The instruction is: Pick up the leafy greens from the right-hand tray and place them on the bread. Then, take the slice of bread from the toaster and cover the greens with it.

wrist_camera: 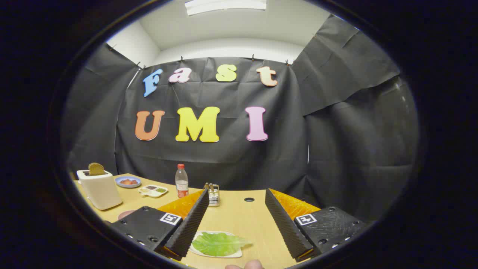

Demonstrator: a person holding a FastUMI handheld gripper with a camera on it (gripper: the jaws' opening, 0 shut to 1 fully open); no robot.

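A green leaf lies on a small white tray on the wooden table, between my two fingers and close under them. My gripper is open, held above the table, with nothing between its black ribbed fingers. A white toaster stands far off beyond the left finger, with a brown slice of bread sticking up out of its slot. A reddish round edge peeks out beside the left finger's body; I cannot tell what it is.
Beyond the fingers stand a clear bottle with a red cap, a small metal holder, a blue plate with red food and a divided white dish. A dark hole is in the tabletop. Fingertips of a hand show near the tray.
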